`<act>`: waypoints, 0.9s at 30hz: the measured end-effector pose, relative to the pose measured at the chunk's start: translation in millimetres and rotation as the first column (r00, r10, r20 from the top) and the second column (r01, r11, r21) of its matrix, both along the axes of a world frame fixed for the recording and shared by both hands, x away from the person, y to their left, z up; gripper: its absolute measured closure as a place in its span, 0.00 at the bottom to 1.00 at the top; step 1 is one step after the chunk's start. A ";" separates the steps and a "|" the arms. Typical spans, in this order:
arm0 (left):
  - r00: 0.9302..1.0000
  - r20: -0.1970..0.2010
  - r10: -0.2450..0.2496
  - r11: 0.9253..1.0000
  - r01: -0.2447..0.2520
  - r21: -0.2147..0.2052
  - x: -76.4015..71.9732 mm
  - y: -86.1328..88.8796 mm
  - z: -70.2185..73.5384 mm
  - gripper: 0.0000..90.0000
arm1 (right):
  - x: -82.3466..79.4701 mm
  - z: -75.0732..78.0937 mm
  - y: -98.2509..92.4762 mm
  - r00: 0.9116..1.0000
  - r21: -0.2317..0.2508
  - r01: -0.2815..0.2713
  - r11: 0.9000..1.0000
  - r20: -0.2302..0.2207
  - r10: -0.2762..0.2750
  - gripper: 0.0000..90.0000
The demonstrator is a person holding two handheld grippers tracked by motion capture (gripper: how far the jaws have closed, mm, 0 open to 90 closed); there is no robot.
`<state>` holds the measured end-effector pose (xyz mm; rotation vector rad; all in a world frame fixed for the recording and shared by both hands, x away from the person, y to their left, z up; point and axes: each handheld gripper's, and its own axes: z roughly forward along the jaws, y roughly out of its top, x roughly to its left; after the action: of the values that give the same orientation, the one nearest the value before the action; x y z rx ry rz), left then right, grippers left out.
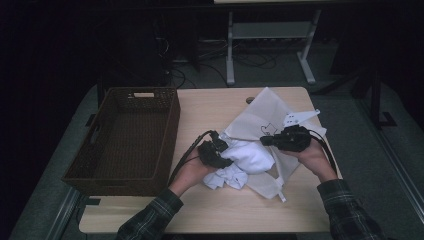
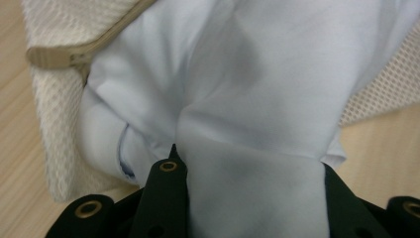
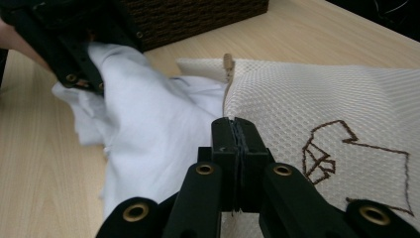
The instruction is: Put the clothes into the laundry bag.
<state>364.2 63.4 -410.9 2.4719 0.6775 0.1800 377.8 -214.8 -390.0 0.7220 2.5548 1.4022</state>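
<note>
Pale wood formed the surface (image 1: 150, 210), on which a brown woven basket (image 1: 127, 137) was set at the left. A cream mesh bag (image 3: 317, 99) was spread at the right, with a white garment (image 1: 247, 157) bunched at its mouth, partly inside. The garment was clamped in the left gripper (image 2: 247, 198), its cloth bulging between the jaws. The bag's edge was pinched by the right gripper (image 3: 236, 134), whose jaws were pressed tight together just beside the garment.

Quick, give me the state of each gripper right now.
Left gripper: closed on the white garment.
Right gripper: jaws shut, pinching the mesh laundry bag.
</note>
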 end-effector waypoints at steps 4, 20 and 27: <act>0.999 -0.015 0.032 0.999 -0.032 -0.012 3.2 3.7 -2.1 0.77 | 0.5 -0.4 3.2 1.000 -0.002 0.004 1.000 0.001 -0.004 0.98; 0.988 -0.026 0.155 0.987 -0.156 -0.038 10.0 -4.7 -8.4 0.78 | -0.2 5.2 6.9 1.000 0.013 0.027 1.000 0.009 -0.027 0.98; 0.988 -0.013 0.155 0.988 -0.155 -0.018 8.1 -11.0 -10.6 0.78 | 1.1 3.3 20.7 1.000 0.005 0.022 1.000 0.010 -0.022 0.98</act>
<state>372.4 52.3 -421.5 2.4046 0.8732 0.2168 378.9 -194.1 -386.7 0.7388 2.5286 1.4030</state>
